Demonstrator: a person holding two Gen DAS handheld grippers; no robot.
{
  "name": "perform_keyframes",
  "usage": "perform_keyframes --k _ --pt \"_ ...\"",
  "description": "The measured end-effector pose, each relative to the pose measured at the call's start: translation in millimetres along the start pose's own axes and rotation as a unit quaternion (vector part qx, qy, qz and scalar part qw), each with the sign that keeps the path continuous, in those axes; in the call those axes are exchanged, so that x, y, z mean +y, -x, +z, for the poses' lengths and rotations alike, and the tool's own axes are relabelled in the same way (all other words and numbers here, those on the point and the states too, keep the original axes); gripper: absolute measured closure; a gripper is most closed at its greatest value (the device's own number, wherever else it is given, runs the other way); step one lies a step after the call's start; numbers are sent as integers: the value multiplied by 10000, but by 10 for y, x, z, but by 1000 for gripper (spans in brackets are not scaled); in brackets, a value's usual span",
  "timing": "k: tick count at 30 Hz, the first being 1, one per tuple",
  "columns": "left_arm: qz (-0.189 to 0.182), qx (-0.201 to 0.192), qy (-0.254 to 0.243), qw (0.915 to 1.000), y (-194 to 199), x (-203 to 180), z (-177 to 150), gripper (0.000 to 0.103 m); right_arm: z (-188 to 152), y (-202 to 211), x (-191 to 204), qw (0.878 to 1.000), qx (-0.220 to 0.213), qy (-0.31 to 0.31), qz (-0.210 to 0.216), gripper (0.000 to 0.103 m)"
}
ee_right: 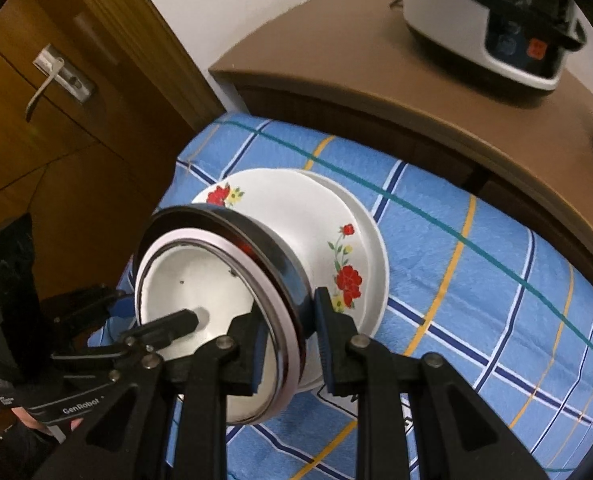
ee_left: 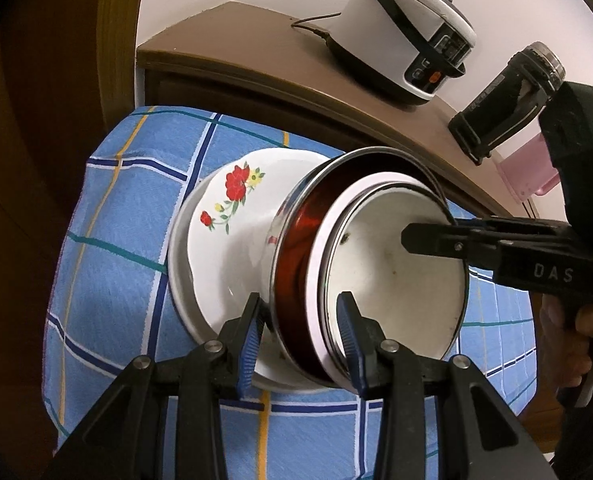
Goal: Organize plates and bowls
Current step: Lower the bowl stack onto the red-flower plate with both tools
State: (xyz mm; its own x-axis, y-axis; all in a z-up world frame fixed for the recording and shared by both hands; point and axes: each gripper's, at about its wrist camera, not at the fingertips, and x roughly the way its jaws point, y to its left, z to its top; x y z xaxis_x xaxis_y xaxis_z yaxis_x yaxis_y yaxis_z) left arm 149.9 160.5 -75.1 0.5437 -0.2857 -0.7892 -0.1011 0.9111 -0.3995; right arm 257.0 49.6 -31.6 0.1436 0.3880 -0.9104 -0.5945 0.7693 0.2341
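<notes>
On the blue checked cloth (ee_left: 108, 216), a white floral plate (ee_left: 216, 216) carries the tilted stack of bowls (ee_left: 392, 264) (steel outside, white within). Left gripper (ee_left: 302, 336) and right gripper (ee_right: 286, 344) each clamp its rim.

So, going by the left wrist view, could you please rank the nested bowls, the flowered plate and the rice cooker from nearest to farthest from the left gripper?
From the left gripper:
1. Nested bowls, their rims between its fingers.
2. Flowered plate, just behind the bowls on the blue checked cloth.
3. Rice cooker, far back on the brown cabinet.
</notes>
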Motion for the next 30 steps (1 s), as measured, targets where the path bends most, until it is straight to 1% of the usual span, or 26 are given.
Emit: perform_keyframes --k 7,10,16,20,21,26,30 --pt "-54 -78 -96 9999 -16 41 102 63 123 -85 -29 9997 246 30 49 80" --pt "-156 -81 -31 9998 -32 91 150 63 183 -118 -36 9994 348 42 57 80" --pt "-237 -157 -44 9996 -24 104 194 61 270 -168 -54 9992 387 3 82 80" --pt "-58 -337 -246 9991 13 47 199 58 266 -233 -66 9989 422 -60 191 80" --pt "-18 -383 -289 9988 22 37 199 56 260 -262 -67 9987 455 -80 232 81" --pt "167 -513 -477 9974 1 8 169 55 237 -352 -40 9984 493 -81 270 82" --pt "151 -557 -490 9971 -15 22 174 55 198 -326 -23 9983 522 -1 253 82"
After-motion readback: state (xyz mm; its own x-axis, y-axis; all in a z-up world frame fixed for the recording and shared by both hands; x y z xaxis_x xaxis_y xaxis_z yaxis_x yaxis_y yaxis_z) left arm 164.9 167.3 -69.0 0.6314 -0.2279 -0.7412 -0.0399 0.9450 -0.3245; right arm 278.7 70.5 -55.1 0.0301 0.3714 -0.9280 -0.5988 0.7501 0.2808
